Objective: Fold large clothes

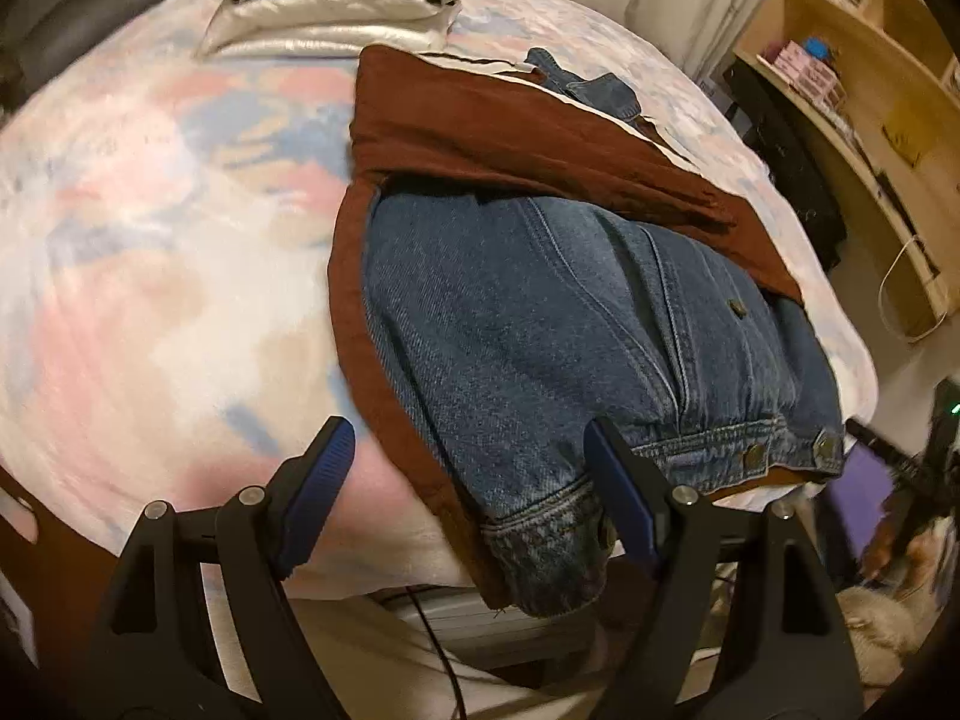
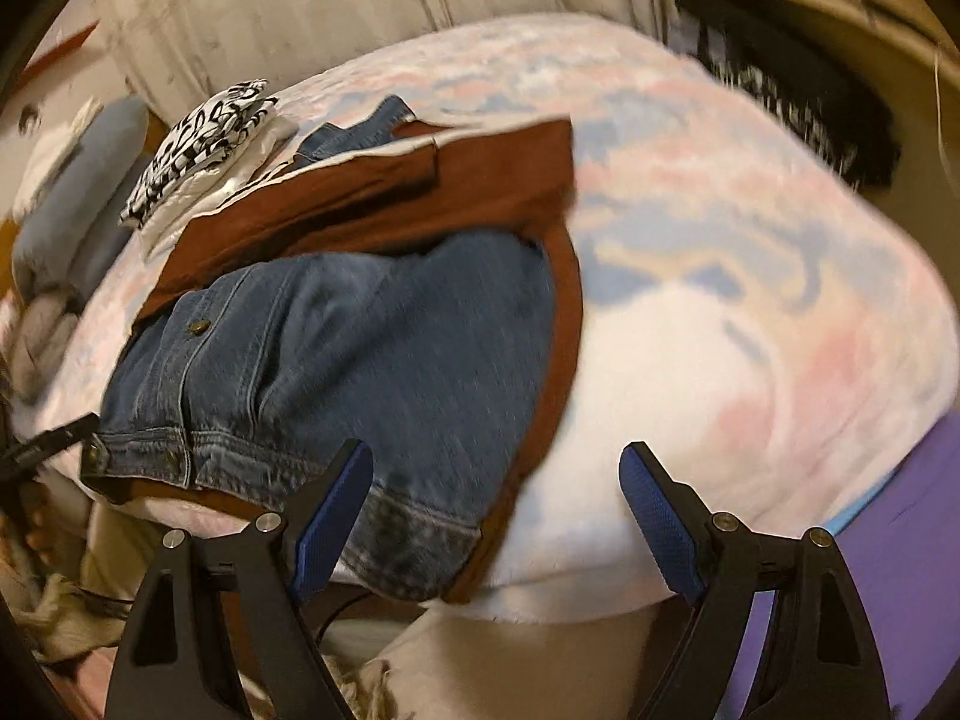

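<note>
A blue denim jacket [image 1: 570, 324] with a rust-brown lining [image 1: 480, 126] lies partly folded on the pastel blanket [image 1: 150, 252]; a sleeve cuff [image 1: 546, 558] hangs over the near edge. My left gripper [image 1: 468, 450] is open and empty, just above the near edge over the jacket's left hem. In the right wrist view the jacket [image 2: 372, 348] lies left of centre, its cuff [image 2: 414, 546] at the edge. My right gripper [image 2: 498, 474] is open and empty, over the cuff and brown edge [image 2: 564, 324].
A folded black-and-white patterned cloth on a silvery cushion [image 1: 336, 0] lies at the far side of the bed. Wooden shelves [image 1: 870, 90] stand to the right. A grey pillow [image 2: 78, 192] and a purple mat [image 2: 900, 540] flank the bed. Cables hang below the near edge.
</note>
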`<action>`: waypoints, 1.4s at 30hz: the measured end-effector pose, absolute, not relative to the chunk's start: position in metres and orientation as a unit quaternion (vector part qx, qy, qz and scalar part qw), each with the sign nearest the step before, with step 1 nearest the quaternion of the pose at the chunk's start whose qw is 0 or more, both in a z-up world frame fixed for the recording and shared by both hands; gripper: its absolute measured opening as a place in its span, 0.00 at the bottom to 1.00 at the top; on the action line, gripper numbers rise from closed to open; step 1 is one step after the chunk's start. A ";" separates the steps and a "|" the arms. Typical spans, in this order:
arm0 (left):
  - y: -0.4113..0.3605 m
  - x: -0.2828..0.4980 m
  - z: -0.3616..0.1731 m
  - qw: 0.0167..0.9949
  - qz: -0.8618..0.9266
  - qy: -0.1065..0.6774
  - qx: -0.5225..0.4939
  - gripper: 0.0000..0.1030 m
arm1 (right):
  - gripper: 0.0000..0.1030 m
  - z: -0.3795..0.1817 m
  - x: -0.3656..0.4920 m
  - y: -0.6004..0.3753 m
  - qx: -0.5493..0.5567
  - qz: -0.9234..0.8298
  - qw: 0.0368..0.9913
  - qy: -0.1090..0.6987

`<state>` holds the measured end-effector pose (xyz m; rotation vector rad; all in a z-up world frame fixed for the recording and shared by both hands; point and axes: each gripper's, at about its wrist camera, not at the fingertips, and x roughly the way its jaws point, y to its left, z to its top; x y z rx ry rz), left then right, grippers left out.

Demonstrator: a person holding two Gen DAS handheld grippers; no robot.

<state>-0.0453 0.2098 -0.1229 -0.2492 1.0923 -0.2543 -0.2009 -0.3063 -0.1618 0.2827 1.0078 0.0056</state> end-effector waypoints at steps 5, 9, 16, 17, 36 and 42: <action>0.218 -0.042 -0.134 0.835 -0.136 0.512 -0.151 0.77 | 0.83 -0.192 -0.206 -0.316 0.166 0.036 0.861 0.478; 0.218 -0.038 -0.141 0.834 -0.139 0.508 -0.165 0.77 | 0.74 -0.202 -0.200 -0.314 0.170 0.067 0.864 0.469; 0.211 -0.030 -0.157 0.839 -0.144 0.497 -0.170 0.79 | 0.61 -0.209 -0.183 -0.310 0.179 0.096 0.867 0.455; 0.210 -0.030 -0.159 0.840 -0.145 0.495 -0.171 0.80 | 0.60 -0.208 -0.178 -0.310 0.181 0.098 0.867 0.453; 0.206 -0.031 -0.160 0.846 -0.171 0.460 -0.206 0.28 | 0.25 -0.199 -0.162 -0.311 0.215 0.130 0.871 0.422; 0.197 -0.038 -0.138 0.861 -0.114 0.469 -0.163 0.08 | 0.12 -0.180 -0.170 -0.310 0.191 0.107 0.880 0.422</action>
